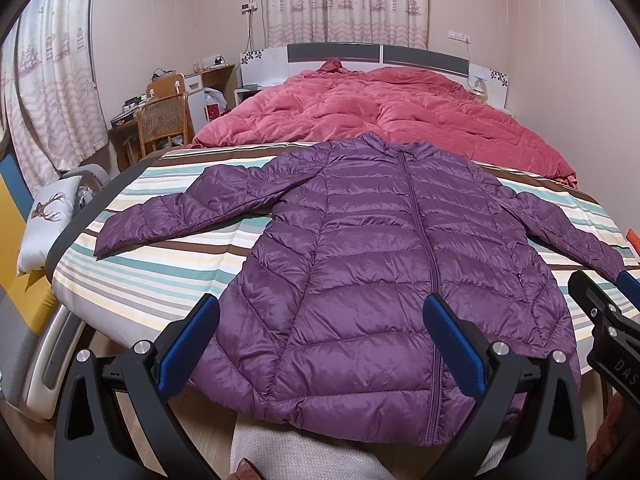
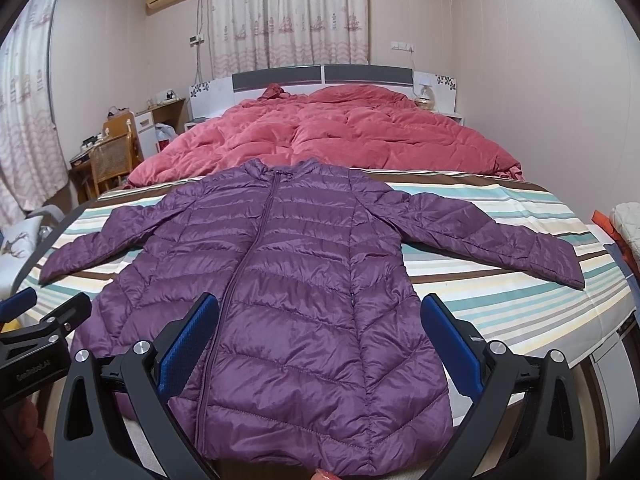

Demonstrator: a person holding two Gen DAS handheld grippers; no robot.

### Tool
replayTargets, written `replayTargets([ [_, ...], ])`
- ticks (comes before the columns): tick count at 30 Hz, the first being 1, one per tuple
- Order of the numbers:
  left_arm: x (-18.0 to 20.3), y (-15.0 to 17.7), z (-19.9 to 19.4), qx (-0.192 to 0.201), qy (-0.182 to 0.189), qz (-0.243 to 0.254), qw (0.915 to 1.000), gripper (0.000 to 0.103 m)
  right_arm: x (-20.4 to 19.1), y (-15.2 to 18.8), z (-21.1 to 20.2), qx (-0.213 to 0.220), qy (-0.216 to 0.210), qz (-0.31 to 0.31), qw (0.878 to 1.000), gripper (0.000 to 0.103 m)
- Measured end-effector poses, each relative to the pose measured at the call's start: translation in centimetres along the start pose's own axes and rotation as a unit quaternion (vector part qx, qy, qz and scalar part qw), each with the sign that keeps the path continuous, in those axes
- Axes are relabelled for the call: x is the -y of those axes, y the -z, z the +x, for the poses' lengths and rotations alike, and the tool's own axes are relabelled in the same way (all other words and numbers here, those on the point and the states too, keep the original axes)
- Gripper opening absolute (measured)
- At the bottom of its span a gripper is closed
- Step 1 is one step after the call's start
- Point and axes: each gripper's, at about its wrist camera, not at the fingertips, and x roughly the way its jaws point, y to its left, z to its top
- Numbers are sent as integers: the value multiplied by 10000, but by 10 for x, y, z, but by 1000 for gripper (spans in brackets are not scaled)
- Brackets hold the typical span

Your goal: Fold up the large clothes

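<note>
Hand-held grippers (image 1: pixel 322 338) (image 2: pixel 320 338) above jacket (image 1: pixel 380 264) hem

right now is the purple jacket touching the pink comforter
Cannot tell. In both wrist views the purple jacket collar sits right at the pink comforter's near edge, with no clear gap or overlap.

A purple puffer jacket (image 2: pixel 280 276) lay zipped and face up on the striped bed (image 2: pixel 500 280), sleeves spread toward both side edges and hem at the foot edge, where the right gripper (image 2: pixel 320 344) hovered with its fingers (image 2: pixel 448 344) spread wide.
</note>
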Motion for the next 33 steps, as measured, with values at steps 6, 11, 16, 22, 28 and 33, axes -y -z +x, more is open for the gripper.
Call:
replayTargets([
  [6, 0, 1, 0, -18, -2, 7, 10000, 101, 0, 0, 1, -10, -29, 5, 10000, 100],
  [11, 2, 1, 2, -50, 7, -4, 10000, 101, 0, 0, 3, -55, -52, -22, 10000, 100],
  [16, 2, 1, 2, -57, 9, -3, 10000, 101, 2, 0, 3, -43, -62, 14, 10000, 100],
  [22, 0, 1, 5, -90, -9, -22, 10000, 101, 2, -1, 3, -59, -113, -11, 9999, 100],
  [28, 2, 2, 11, -148, -35, 29, 9999, 101, 12, -3, 12, -212, -193, 184, 9994, 100],
  [33, 4, 0, 16, -63, -101, 117, 9999, 101, 20, -6, 21, -284, -189, 239, 9991, 100],
])
